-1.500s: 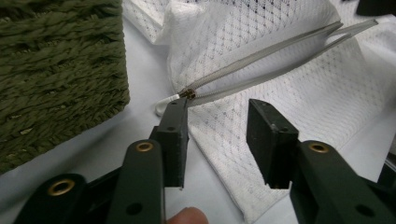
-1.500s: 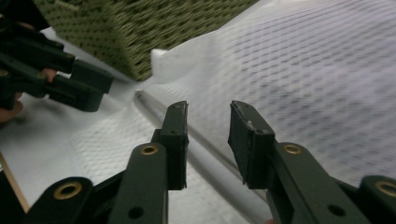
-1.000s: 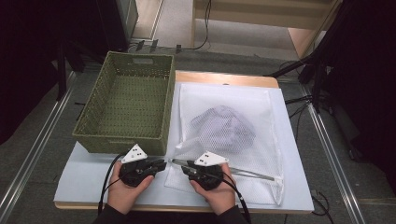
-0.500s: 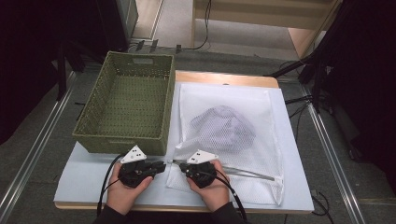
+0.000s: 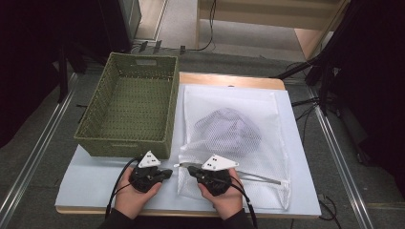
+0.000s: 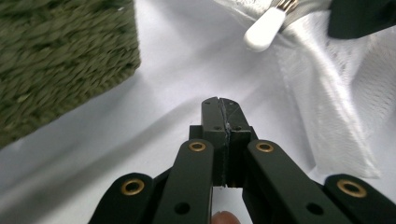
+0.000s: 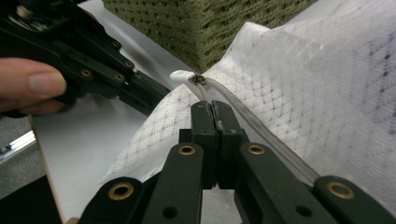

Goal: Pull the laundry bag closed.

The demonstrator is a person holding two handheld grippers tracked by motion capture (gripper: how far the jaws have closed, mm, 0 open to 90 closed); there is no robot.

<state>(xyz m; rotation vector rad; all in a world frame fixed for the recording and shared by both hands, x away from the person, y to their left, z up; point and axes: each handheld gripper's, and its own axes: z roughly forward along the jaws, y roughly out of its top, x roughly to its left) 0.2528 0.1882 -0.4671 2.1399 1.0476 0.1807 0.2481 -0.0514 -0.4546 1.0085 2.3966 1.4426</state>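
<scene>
Both grippers (image 5: 168, 172) (image 5: 189, 170) pinched shut on nothing; the mesh bag (image 5: 234, 138) runs lengthwise away, zipper pull (image 7: 183, 75) facing the basket (image 5: 129, 109).

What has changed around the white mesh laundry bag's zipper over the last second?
The right gripper slid left along the zipper toward the white pull tab, and its jaws have just closed on the white mesh laundry bag. The left gripper closed fully, empty. The green woven basket stayed put.
</scene>
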